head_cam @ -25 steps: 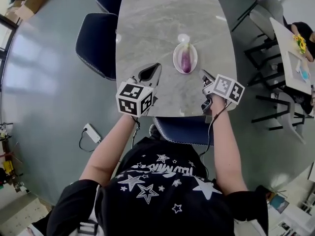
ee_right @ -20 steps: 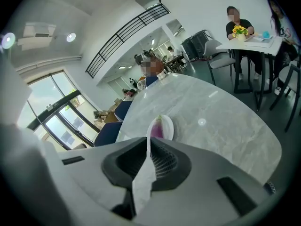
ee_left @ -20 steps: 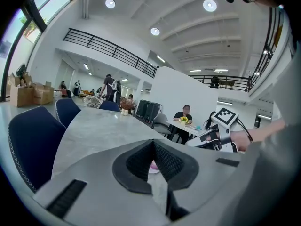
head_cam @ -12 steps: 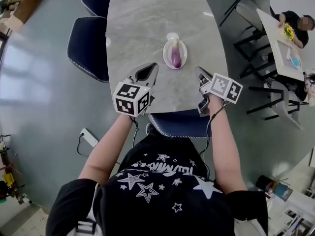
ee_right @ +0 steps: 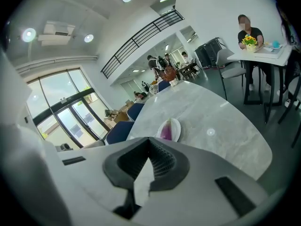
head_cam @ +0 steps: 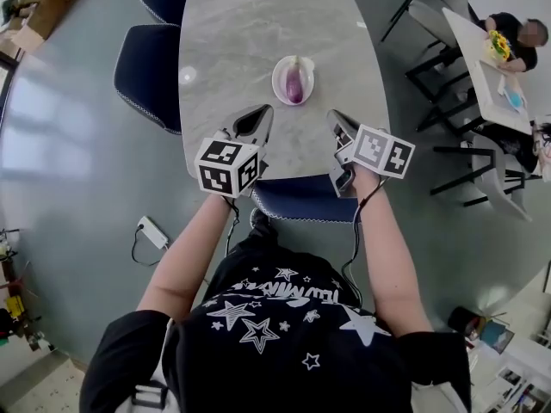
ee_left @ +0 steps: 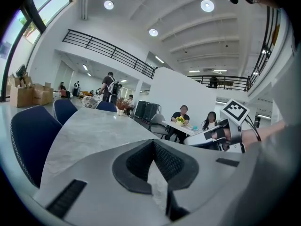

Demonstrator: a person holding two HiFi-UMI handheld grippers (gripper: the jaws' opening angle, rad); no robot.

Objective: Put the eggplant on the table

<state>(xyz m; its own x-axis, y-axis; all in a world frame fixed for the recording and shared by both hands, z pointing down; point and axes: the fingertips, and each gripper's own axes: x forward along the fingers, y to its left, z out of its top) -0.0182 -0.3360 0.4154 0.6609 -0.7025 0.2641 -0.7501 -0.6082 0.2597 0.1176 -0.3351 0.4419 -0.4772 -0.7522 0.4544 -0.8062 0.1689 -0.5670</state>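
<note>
So neither of mine has anything in it right now. My left hand-held gripper is clenched with its tips together and nothing between them, which is clear in the left gripper view, where only bare table shows past the pads. My right hand-held gripper is the same, pinched closed on nothing. In the head view both sit just below the middle of the frame, over the near edge of the grey marble table, left one on the left, right one on the right, with a gap between them. The eggplant is up above that gap, a bit above the frame's center, lying on a small white plate that rests on the table, well apart from both sets of jaws. In the right gripper view the eggplant pokes up just over the top of the jaws, purple, on the same plate. A dark blue chair stands by the table's left side, and another blue chair is tucked in just under my grippers. At the upper right there's a second table with someone sitting at it.
</note>
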